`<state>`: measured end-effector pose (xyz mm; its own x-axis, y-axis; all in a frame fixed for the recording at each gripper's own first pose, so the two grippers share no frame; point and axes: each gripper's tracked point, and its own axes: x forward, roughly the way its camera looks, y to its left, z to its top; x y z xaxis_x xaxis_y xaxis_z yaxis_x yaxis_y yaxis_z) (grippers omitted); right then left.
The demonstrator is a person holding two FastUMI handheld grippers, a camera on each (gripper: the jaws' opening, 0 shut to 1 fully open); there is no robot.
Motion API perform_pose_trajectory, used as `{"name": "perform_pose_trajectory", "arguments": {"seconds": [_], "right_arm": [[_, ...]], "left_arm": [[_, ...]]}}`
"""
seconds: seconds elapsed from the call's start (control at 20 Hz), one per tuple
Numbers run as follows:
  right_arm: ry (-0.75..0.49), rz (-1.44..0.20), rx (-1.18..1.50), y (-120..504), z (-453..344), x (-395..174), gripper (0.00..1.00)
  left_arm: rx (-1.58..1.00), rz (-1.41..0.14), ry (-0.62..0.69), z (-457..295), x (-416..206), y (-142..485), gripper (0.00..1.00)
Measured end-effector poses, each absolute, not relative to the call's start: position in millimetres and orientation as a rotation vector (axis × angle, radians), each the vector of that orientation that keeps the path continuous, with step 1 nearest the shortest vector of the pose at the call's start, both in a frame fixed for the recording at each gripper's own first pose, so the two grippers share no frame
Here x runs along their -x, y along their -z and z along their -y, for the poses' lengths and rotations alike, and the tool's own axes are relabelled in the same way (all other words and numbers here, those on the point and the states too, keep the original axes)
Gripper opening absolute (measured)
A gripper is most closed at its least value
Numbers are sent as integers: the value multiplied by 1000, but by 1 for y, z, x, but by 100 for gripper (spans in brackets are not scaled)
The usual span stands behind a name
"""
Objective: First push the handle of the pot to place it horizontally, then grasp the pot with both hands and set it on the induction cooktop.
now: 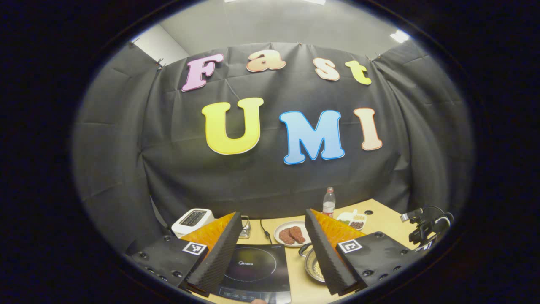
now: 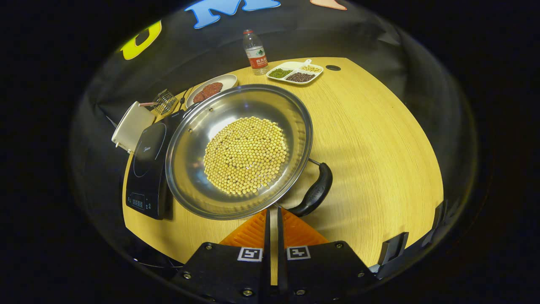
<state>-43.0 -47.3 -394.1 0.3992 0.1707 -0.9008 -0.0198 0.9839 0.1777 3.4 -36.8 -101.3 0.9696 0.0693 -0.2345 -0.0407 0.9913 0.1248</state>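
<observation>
left gripper [image 1: 270, 253]: fingers being held wide apart, nothing gripped | right gripper [image 2: 272, 217]: fingers being kept clenched, nearly touching, at the pot's near rim | pot [image 2: 198, 139] of soybeans [image 2: 246, 154]: being shown at frame centre, black handle [image 2: 314, 192] lower right | induction cooktop [image 2: 147, 169]: left of pot

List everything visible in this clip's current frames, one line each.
pot: 1, steel, holding yellow beans, beside cooktop
pot handle: 1, black, angled toward right gripper
cooktop: 1, black, left of pot
toaster: 1, white, behind cooktop
rack: 1, metal, by toaster
plate: 1, white, with red patties
bottle: 1, clear, red label, table's back
tray: 1, white, divided, beans inside
table: 1, wood
left gripper: open
right gripper: shut
</observation>
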Motion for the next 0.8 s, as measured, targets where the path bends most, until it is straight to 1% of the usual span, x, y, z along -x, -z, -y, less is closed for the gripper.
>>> {"name": "perform_pose_trajectory", "arguments": {"seconds": [0.35,0.4,0.45,0.5,0.55,0.8], "right_arm": [[-88,-1149,-135,397,70,28,7],[-84,-1148,-132,397,73,25,7],[-80,-1149,-130,398,76,23,7],[-77,-1149,-126,399,79,20,7],[-75,-1147,-121,400,81,18,7],[-64,-1165,-85,408,96,6,7]], "left_arm": [[-115,-250,-58,41,-9,103,97],[-113,-254,-59,41,-8,106,94],[-112,-257,-61,41,-9,107,97],[-110,-261,-62,42,-10,109,97],[-109,-264,-64,42,-10,110,94],[-113,-271,-70,44,-13,115,94]]}}
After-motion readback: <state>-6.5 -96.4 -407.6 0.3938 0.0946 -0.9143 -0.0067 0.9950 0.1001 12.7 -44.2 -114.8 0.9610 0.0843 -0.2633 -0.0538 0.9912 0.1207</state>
